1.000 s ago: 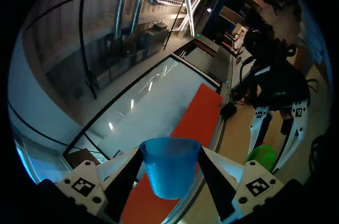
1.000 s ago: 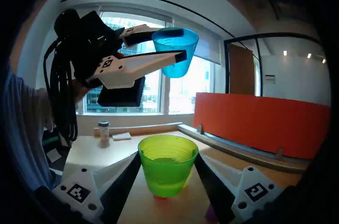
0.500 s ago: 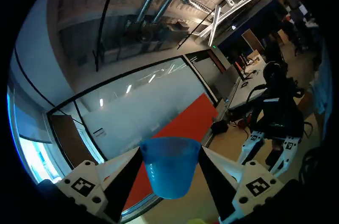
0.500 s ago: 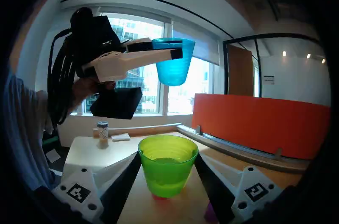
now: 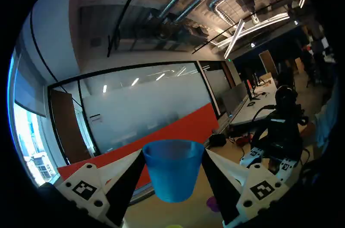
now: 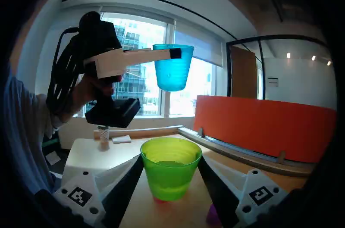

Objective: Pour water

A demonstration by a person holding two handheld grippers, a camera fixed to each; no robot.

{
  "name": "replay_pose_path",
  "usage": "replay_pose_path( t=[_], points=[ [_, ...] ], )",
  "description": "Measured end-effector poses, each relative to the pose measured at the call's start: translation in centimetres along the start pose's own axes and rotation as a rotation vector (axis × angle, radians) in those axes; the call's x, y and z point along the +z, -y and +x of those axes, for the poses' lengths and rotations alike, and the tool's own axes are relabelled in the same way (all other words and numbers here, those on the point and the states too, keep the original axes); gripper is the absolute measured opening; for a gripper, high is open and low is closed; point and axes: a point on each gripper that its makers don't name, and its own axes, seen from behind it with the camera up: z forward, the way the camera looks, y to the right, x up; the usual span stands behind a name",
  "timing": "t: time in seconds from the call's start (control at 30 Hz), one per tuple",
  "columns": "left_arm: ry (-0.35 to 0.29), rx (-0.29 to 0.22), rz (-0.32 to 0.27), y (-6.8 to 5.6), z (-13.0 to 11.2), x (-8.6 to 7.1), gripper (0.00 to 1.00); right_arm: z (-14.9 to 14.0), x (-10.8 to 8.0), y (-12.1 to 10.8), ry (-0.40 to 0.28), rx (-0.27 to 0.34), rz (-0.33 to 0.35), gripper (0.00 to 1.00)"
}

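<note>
**Blue cup held high, green cup held low**

Blue translucent plastic cup (image 5: 173,178) sits upright between the two fingers of the left gripper (image 5: 172,154), which press on its sides just below the rim. In the right gripper view, a hand (image 6: 92,88) holds this gripper (image 6: 172,52) and its cup (image 6: 171,72) high, before the far window (image 6: 138,81). The right gripper (image 6: 170,161) is closed on a green translucent plastic cup (image 6: 170,174), near and low over the wooden table (image 6: 172,216), with liquid in its lower part.
</note>
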Motion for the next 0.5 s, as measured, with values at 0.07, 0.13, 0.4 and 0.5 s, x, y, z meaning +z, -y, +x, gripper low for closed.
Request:
replay_pose_path(
  t=[0.07,0.13,0.4,0.5],
  points=[
    [-0.002,-0.042,-0.003,0.1,-0.1,0.1,0.88,0.0,-0.1,0.0,0.000,0.001,-0.001,0.90],
    [-0.002,-0.084,-0.003,0.1,-0.2,0.2,0.88,0.1,-0.1,0.0,0.000,0.001,-0.003,0.90],
    [0.022,-0.243,-0.020,-0.1,-1.1,0.3,0.88,0.2,-0.3,-0.1,0.000,-0.001,-0.007,0.90],
    [0.041,-0.265,-0.018,0.2,-1.8,0.4,0.88,0.2,-0.3,-0.1,0.001,0.000,-0.008,0.90]
  ],
)
